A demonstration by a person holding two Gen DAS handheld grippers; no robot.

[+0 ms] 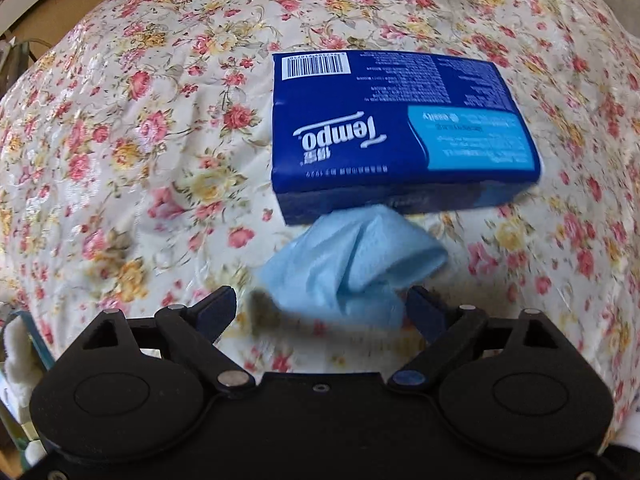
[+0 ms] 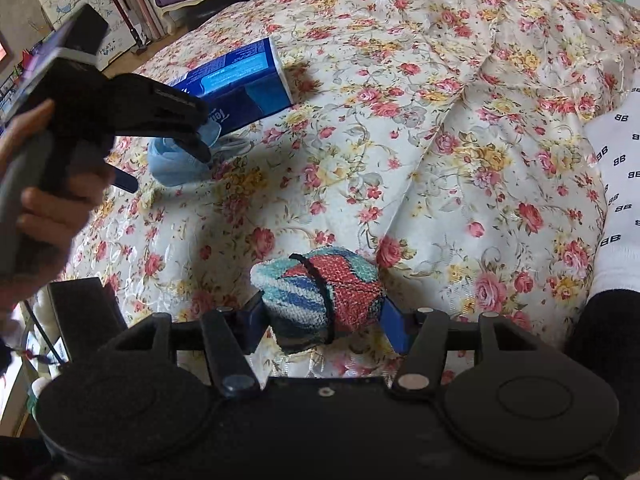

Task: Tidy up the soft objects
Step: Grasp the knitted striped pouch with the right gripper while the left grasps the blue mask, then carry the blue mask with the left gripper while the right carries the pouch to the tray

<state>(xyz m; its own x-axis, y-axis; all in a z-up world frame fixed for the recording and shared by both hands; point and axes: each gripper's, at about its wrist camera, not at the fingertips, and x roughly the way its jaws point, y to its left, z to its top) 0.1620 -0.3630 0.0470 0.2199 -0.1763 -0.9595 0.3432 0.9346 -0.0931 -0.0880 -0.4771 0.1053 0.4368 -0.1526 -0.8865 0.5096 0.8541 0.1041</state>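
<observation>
A dark blue Tempo tissue pack (image 1: 400,132) lies on the floral bedspread (image 1: 140,120). A crumpled light blue cloth (image 1: 348,264) lies just in front of the pack. My left gripper (image 1: 322,304) is open, its fingers on either side of the cloth's near end. In the right wrist view the left gripper (image 2: 172,164) hovers over the blue cloth (image 2: 176,160) beside the pack (image 2: 236,84). My right gripper (image 2: 320,320) is shut on a rolled red, blue and teal knitted bundle (image 2: 320,292) bound by a black band.
The bedspread (image 2: 400,120) covers the whole work surface, with a raised fold at the right. A white fabric with a black logo print (image 2: 620,184) lies at the far right. Furniture and a floor (image 2: 120,20) lie beyond the bed's far left edge.
</observation>
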